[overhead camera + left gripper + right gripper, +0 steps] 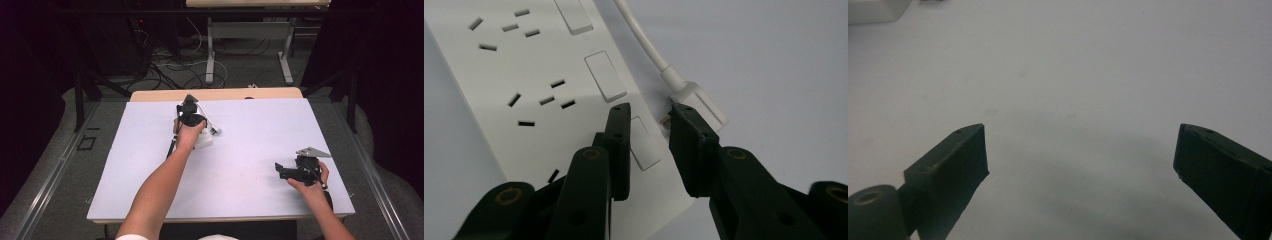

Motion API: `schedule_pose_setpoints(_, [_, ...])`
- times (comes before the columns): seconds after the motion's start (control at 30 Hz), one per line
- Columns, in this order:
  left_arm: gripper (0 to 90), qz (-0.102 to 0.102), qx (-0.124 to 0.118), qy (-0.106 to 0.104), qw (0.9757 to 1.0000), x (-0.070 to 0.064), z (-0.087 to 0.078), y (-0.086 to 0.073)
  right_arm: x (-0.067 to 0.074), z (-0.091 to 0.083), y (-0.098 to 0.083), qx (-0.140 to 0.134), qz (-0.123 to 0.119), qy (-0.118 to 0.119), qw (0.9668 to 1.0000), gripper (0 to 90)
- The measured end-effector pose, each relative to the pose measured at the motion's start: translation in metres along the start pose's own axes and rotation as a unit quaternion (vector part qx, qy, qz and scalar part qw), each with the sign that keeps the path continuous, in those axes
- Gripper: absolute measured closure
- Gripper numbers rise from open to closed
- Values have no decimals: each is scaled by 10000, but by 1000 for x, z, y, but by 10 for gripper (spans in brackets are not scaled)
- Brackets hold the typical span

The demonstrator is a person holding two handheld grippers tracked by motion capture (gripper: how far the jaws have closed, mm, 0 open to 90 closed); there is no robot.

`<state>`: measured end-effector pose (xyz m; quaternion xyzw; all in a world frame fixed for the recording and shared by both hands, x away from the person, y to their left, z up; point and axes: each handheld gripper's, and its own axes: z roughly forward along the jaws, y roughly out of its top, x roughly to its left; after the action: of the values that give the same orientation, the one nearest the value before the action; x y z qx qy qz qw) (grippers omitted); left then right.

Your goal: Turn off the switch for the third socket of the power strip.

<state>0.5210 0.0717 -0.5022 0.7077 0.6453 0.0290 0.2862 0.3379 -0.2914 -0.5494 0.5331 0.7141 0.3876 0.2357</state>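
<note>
On the counter: everything sits upon a pale sheet covering the counter [250,165], whose wooden edge shows at the far side.
Power strip: a white power strip [524,90] lies flat toward the far left of the counter, under the left hand; its socket slots and three rocker switches [605,76] face up.
Left tool: the left tool [649,135] points down at the strip's switch edge, its jaws narrowed with a small gap between them. One jaw stands over the strip beside the nearest switch, the other over the plug's metal end; whether the pads touch anything I cannot tell.
Right tool: the right tool [1080,150] rests well apart near the counter's right front, jaws spread wide over bare sheet, nothing between them.
Plug: a white plug [696,100] on a white cable [639,35] lies just beside the strip.
</note>
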Motion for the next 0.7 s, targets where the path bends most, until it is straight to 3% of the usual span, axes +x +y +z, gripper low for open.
schedule_pose_setpoints(0.4, [816,69,282,90,9995,-3,6,-3,0,1,0,13,3,10,10000,65])
schedule_pose_setpoints(0.7, [877,133,336,146,9992,-3,9,-4,1,0,0,23,-2,12,10000,66])
